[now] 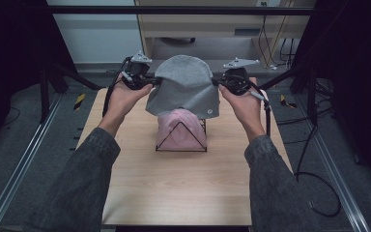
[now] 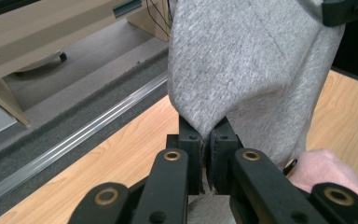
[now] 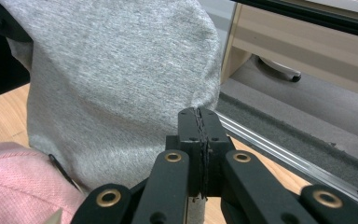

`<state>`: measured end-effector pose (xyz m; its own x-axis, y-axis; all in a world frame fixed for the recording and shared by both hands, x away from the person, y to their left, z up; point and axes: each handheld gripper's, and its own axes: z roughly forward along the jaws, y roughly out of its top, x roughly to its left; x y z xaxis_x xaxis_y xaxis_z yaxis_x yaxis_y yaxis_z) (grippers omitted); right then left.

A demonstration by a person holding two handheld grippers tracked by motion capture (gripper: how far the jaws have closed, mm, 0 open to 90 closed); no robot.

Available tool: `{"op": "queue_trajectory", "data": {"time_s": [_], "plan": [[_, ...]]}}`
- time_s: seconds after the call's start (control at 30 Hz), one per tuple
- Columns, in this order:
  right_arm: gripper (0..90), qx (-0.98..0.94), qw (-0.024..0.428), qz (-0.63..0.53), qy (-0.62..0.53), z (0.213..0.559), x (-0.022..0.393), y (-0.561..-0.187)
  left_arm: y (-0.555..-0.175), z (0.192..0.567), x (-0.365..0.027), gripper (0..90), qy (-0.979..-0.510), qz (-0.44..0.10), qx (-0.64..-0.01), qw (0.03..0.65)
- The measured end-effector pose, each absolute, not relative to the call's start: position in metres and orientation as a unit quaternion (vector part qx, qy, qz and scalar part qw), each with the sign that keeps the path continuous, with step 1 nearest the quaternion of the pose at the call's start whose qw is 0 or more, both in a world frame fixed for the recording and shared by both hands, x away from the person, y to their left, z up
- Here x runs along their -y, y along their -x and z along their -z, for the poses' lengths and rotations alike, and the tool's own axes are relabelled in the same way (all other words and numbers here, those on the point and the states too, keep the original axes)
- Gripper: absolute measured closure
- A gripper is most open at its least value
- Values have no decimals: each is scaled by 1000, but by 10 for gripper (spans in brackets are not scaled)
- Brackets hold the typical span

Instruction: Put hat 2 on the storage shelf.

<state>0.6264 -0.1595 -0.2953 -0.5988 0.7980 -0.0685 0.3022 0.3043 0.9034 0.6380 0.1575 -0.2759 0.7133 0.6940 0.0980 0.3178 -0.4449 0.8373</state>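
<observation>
Grey beanie (image 1: 184, 87) stretched between two grippers above the pink hat (image 1: 179, 129) on its wire stand (image 1: 181, 140)

The beanie hangs crown up, opening down, its hem pulled wide across the table (image 1: 174, 188) from side to side. The left gripper (image 1: 149, 82) is clamped on the hem's left edge, the right gripper (image 1: 218, 83) on its right edge. The lower hem overlaps the top of the pink hat in the high view; touching or not, I cannot tell

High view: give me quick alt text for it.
Both grippers, left and right, hold a grey beanie stretched above a pink hat on a black wire stand, over a wooden table.
</observation>
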Motion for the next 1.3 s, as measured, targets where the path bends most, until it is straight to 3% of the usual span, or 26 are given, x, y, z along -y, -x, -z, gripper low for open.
{"op": "queue_trajectory", "data": {"time_s": [1.3], "plan": [[896,-797,224,-431,-359,368,147,-610,-623,342,-167,860,-842,-178,-319,398]]}}
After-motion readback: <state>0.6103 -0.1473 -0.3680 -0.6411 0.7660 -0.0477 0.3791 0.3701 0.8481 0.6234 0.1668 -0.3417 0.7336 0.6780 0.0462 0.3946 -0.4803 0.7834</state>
